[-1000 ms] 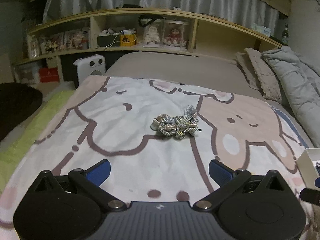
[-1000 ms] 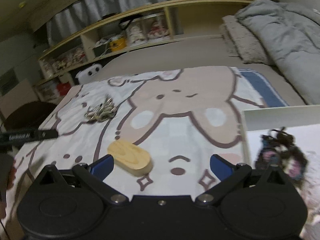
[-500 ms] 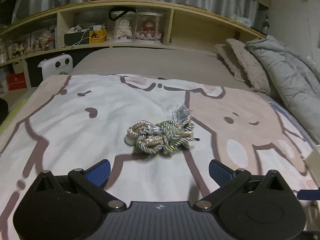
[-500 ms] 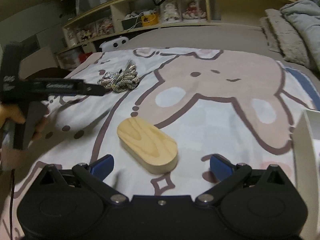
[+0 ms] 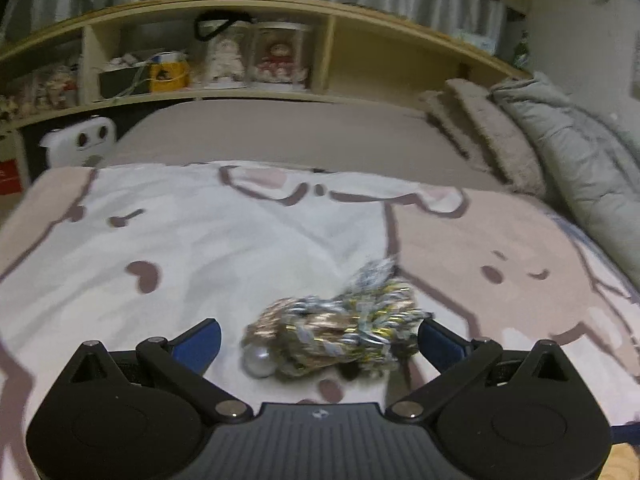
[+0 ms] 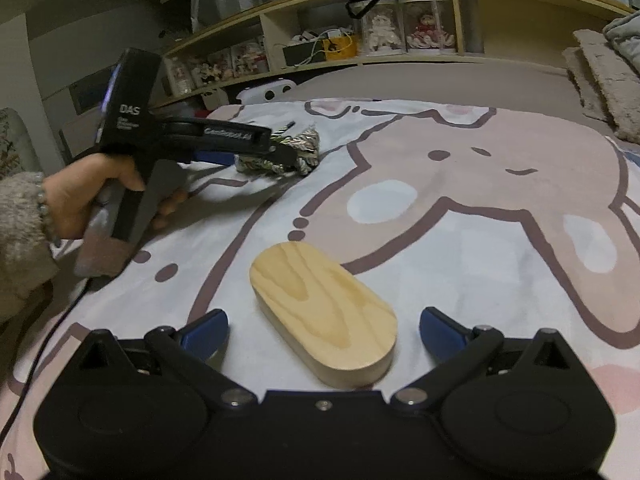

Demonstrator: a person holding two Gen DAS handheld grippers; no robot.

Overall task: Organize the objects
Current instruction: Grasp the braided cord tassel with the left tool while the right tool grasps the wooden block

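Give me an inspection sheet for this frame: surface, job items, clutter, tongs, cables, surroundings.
Surface: cartoon-print blanket over a bed.
Job's things: rope-and-pearl bundle lying between the left tongs' fingers; wooden oval box lying flat between the right tongs' fingers.
Clutter: nothing seen.
Grippers: left tongs open around the bundle; right tongs open around the box.
Cables: dark cable trailing from the left handle.
Surroundings: wooden shelf with doll jars, grey duvet, white heater.
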